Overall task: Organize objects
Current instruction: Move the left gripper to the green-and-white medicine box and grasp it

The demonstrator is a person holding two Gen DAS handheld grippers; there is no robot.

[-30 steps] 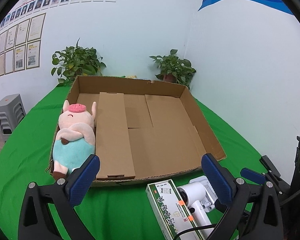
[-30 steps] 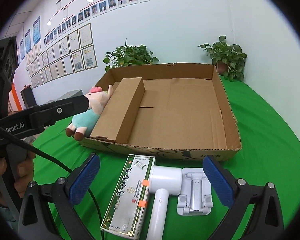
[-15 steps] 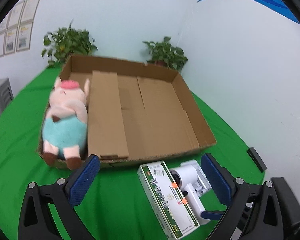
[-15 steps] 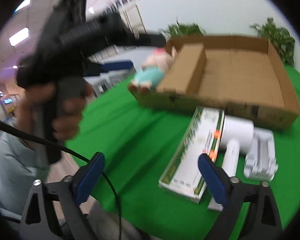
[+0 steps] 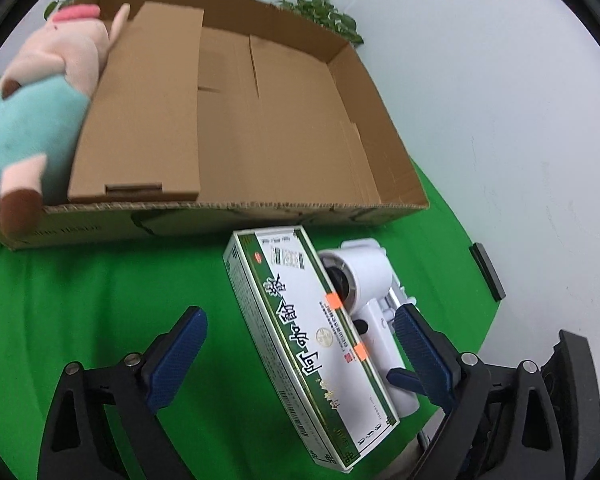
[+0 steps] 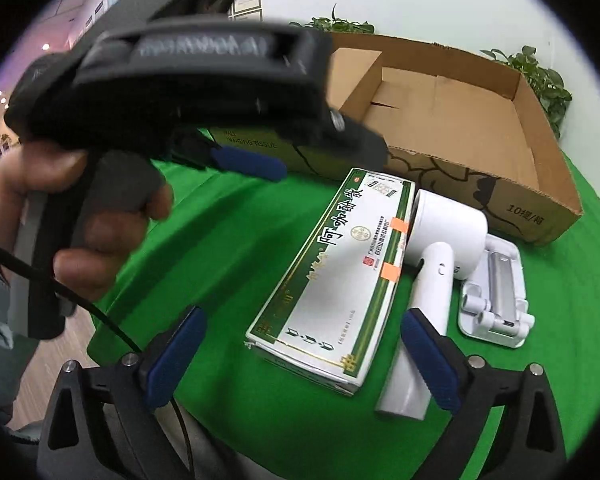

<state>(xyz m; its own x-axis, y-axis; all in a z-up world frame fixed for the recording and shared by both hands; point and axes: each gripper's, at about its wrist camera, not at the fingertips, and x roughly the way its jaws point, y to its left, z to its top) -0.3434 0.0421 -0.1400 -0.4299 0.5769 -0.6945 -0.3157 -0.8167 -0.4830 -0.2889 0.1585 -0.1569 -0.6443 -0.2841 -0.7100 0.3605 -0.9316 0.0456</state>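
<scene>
Spreading wide over the green tablecloth (image 5: 100, 300), the left gripper (image 5: 300, 344) has its blue pads well apart, though the jaws have just been closing a little; the long green-and-white box (image 5: 300, 328) lies between them, and neither pad presses on it. Its right finger (image 5: 424, 352) sits over the white hair dryer (image 5: 364, 276), close above the handle; whether it touches I cannot tell. The right gripper (image 6: 304, 356) is also wide open, its jaws having just been opening, with the near end of the same box (image 6: 332, 276) between its pads and no grip on it. Its right pad (image 6: 428, 360) lies against or just in front of the dryer's handle (image 6: 424, 300).

The box is flat on the cloth, printed with dark characters and bearing two orange stickers along one edge. The dryer lies just beside it, touching along that edge. A white stand (image 6: 496, 292) rests beside the dryer. Behind them sits a shallow cardboard tray (image 5: 380, 152), with a folded cardboard divider (image 5: 148, 112) inside and a plush pig (image 5: 40, 92) lying in the left compartment, one foot over the front rim. A person's hand (image 6: 80, 220) holds the left gripper's handle, seen in the right wrist view
</scene>
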